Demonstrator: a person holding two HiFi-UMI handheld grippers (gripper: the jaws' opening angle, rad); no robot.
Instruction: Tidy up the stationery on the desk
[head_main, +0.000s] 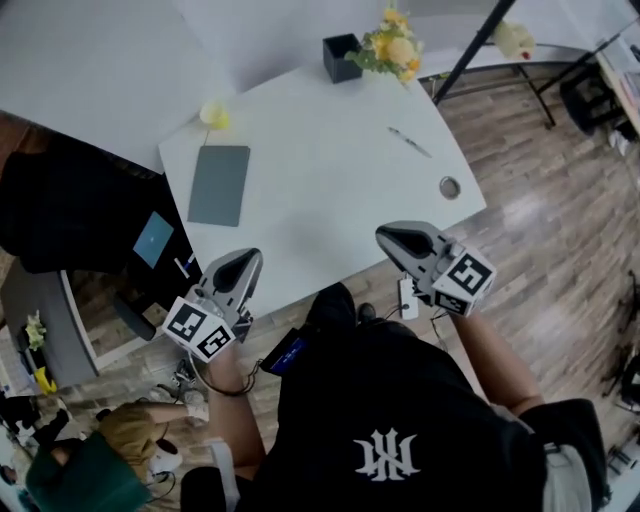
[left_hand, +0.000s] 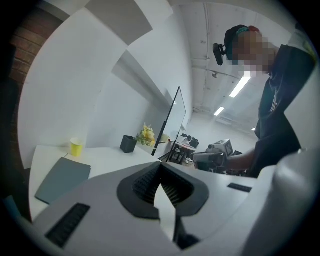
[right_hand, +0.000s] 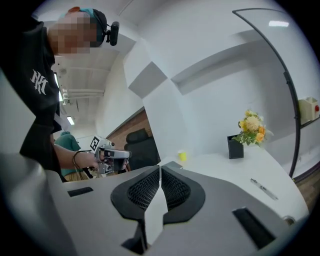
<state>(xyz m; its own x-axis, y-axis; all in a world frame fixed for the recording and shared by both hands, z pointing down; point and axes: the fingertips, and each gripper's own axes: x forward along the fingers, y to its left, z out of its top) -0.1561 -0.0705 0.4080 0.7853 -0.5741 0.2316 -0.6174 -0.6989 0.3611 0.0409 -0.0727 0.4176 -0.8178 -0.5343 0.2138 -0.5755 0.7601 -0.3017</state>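
A grey notebook (head_main: 218, 185) lies on the left part of the white desk (head_main: 320, 200), and a pen (head_main: 410, 142) lies toward the right. A black pen holder (head_main: 340, 57) stands at the far edge beside yellow flowers (head_main: 390, 45). My left gripper (head_main: 245, 262) hovers at the near left edge, shut and empty. My right gripper (head_main: 392, 238) hovers at the near right edge, also shut and empty. The left gripper view shows the notebook (left_hand: 62, 179) and the holder (left_hand: 128, 144). The right gripper view shows the pen (right_hand: 263, 190) and the holder (right_hand: 235, 147).
A yellow cup (head_main: 214, 117) stands at the desk's far left corner. A round cable grommet (head_main: 450, 187) sits near the right edge. A black stand leg (head_main: 475, 50) slants behind the desk. Chairs and a seated person (head_main: 120, 440) are on the left.
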